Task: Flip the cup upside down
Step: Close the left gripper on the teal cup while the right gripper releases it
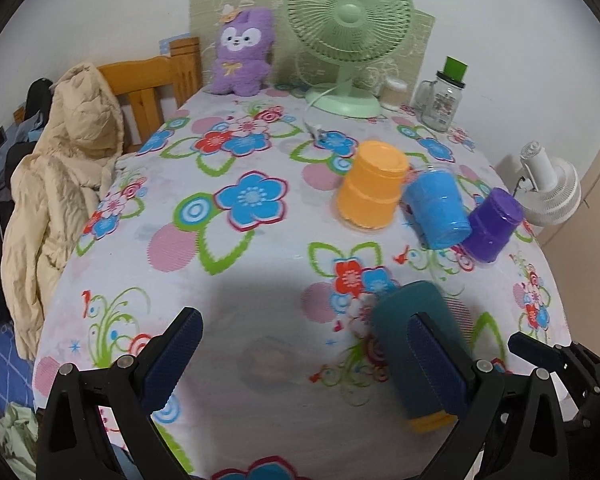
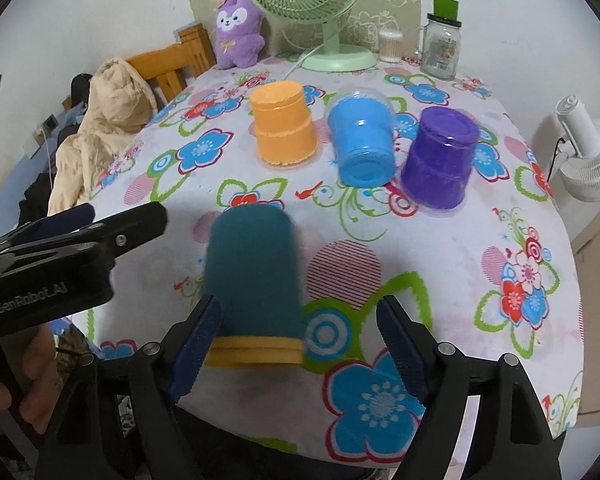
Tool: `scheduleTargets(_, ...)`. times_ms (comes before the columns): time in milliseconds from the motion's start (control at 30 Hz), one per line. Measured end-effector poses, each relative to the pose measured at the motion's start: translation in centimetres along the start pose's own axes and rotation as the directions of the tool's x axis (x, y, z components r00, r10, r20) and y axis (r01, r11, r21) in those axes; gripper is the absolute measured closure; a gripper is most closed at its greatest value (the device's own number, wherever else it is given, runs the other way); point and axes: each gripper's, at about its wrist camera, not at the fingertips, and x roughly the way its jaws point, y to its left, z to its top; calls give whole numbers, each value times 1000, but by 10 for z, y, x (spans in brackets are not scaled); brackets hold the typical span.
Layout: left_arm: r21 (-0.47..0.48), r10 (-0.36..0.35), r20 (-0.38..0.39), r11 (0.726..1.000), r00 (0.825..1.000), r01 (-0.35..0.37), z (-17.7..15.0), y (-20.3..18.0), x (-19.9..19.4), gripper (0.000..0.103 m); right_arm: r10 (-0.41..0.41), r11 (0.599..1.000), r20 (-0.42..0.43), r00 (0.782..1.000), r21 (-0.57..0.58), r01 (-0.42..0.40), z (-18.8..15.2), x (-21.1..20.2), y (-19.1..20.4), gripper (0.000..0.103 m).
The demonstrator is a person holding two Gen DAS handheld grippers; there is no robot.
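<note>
A dark teal cup with a yellow rim is upside down and motion-blurred, between the fingers of my open right gripper, close to the left finger. It also shows in the left wrist view, behind my left gripper's right finger. My left gripper is open and empty; it shows in the right wrist view at the left. An orange cup and a purple cup stand upside down. A blue cup leans tilted between them.
The table has a flowered cloth. At the back stand a green fan, a purple plush toy, a glass jar with a green lid and a cotton-swab box. A beige jacket hangs over a chair. A white fan stands right.
</note>
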Motion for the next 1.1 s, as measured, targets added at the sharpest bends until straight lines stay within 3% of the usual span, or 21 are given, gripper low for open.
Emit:
scheduleTargets(500, 54, -55, -79, 997, 995, 59, 3, -53, 26, 0, -26, 999, 5, 1000, 44, 26, -12, -14, -40, 20)
scheduleTargets(1100, -34, -94, -236, 996, 967, 89, 2, -61, 71, 3, 16, 993, -17, 1000, 119, -14, -17, -5, -73, 20)
